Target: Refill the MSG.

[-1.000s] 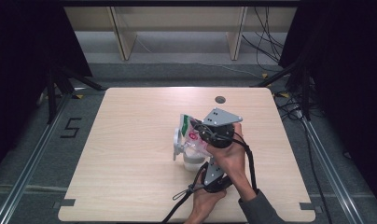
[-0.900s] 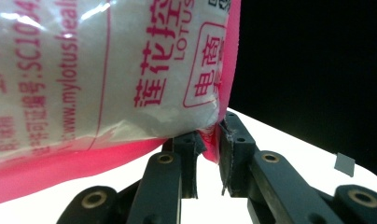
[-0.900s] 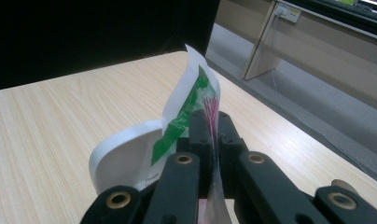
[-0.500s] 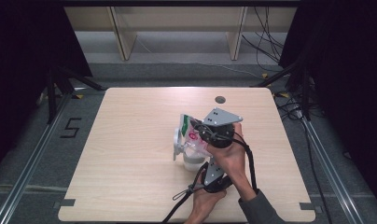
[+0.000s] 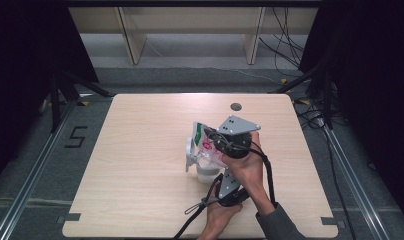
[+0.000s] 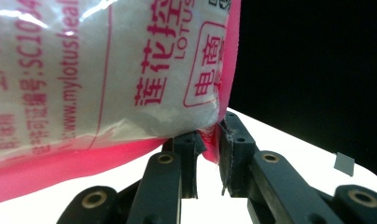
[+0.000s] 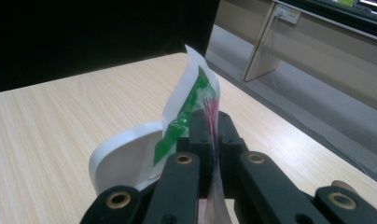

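Observation:
A clear plastic bag (image 5: 202,139) with pink and green print, full of white grains, hangs tilted over a white cup (image 5: 202,169) with a handle. My right gripper (image 5: 213,141), under its grey plate, is shut flat on the bag's thin top edge (image 7: 196,98); the cup's rim (image 7: 126,156) lies just below its jaws. My left gripper (image 5: 221,176) comes up from below. In the left gripper view the bag (image 6: 107,79) looms close, and its pink lower corner sits pinched between the tips of the left gripper (image 6: 210,149).
The cup stands right of centre on a light wooden table (image 5: 140,150). A dark round grommet (image 5: 235,106) is near the far edge. Gripper cables (image 5: 192,210) trail toward the near edge. Black curtains flank the table; wooden shelf legs (image 5: 132,42) stand behind.

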The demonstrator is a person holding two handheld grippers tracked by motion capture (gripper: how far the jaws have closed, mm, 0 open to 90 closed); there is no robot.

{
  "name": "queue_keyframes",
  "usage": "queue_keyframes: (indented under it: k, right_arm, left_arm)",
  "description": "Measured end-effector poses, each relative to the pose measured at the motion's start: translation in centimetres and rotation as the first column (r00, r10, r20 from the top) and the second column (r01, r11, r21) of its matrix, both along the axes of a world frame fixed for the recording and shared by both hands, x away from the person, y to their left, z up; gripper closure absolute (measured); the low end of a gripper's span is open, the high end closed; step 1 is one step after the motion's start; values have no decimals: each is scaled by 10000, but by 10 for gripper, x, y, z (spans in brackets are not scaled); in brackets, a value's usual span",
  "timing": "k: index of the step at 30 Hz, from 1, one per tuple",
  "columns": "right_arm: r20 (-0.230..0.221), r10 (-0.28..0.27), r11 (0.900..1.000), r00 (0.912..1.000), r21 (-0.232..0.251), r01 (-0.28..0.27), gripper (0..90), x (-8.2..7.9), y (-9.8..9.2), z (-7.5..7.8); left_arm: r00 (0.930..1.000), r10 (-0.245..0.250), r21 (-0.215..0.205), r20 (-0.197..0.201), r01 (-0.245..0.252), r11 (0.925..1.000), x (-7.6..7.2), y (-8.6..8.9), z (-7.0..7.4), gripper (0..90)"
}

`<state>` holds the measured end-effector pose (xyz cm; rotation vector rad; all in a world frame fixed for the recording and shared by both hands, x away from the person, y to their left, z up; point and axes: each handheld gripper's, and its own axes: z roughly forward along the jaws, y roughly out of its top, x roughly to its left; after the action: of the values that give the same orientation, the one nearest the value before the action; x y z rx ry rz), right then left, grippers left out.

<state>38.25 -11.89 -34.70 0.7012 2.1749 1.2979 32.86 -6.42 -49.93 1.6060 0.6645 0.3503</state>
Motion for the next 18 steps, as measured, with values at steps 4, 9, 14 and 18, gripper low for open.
queue_keyframes:
  k: [4, 9, 14, 18]
  right_arm:
    - [8, 49, 10000, 10000, -56, -49, 890, 0, 0, 1]
    - [211, -2, 10000, 9998, -67, 3, 890, 1, 0, 0]
    - [-14, 76, 10000, 10000, -27, -76, 890, 0, 0, 1]
    - [9, 73, 10000, 10000, -51, -72, 890, 0, 0, 0]
  left_arm:
    - [10000, 11, 17, 14, -11, 10000, 0, 0, 0, 780]
    - [9997, 144, -962, -221, -164, 9952, -2, -7, 0, 780]
    - [9999, 136, 7, 10, -136, 9999, -1, 0, 0, 780]
    - [9996, 210, -911, -212, -229, 9956, -3, -6, 0, 780]
